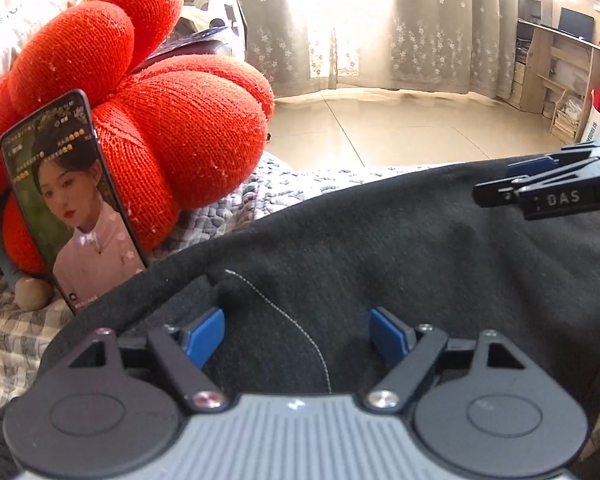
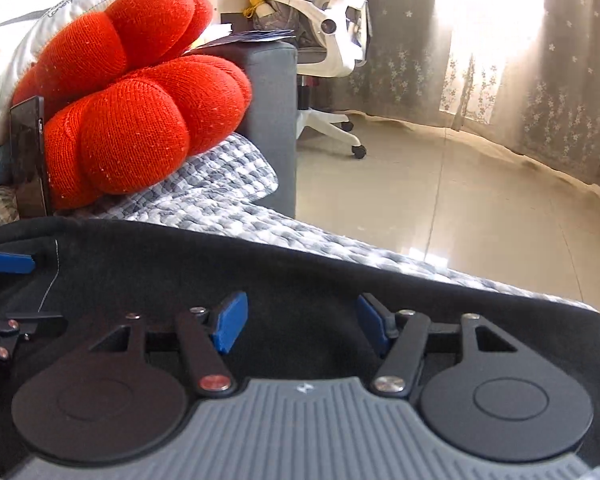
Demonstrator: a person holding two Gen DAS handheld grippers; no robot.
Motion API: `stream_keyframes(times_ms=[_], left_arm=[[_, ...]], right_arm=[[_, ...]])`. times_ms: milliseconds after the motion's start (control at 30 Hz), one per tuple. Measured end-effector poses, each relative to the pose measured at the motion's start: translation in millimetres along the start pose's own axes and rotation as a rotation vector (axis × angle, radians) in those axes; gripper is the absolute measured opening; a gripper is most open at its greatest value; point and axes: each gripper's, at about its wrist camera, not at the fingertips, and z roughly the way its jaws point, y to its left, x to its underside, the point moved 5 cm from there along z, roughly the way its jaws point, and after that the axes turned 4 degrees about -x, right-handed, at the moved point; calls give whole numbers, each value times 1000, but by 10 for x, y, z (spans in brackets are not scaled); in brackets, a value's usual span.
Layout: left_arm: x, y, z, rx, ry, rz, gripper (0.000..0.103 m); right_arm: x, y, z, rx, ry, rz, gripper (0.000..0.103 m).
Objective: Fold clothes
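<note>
A black garment lies spread over the checked cover, with a thin white stitch line running across it. My left gripper hovers low over the cloth, its blue pads wide apart and nothing pinched between them. My right gripper stands open the same way over the same black garment, near the edge that faces the floor. In the left wrist view the right gripper reaches in from the right edge. The right wrist view catches one blue pad of the left gripper at the left edge.
A red knotted cushion sits at the back left with a lit phone leaning on it. Under the garment lies a grey checked cover. Beyond are a grey sofa arm, a white office chair and tiled floor.
</note>
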Motion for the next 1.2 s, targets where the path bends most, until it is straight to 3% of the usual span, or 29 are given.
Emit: stream_keyframes(times_ms=[167,233,300,433,500,600,733,833,1067,1200], left_arm=[[171,-61,-179,44,-33,-9,81],[280,-65,-153,45,-36,-33,83],[397,-64,-148,27,-90,-48,85],[426,-13,-149,37,-102,-85,86],[430,1,-141,43,-101,-98,87],[441,-4,-133,44,-100,-102,87],[450,3,-122,45,-93,-109,89],[453,6,-118,42,-88,-111,90],[454,10,-109,37,-75,-115,93],[452,27,-113,33,-60,-118,95]], right_arm=[[313,-553,-368,98,28,67,64],[445,-794,-382,154,59,83,64],[472,-986,-377,150,41,117,65],[373,-1196,-167,173,45,165,68],[282,-1256,7,187,40,170,79],[184,-1343,177,205,28,184,87],[97,-1445,237,235,38,223,91],[147,-1356,73,290,25,215,90],[604,-1117,-465,241,17,168,92],[778,-1186,-672,225,32,219,94]])
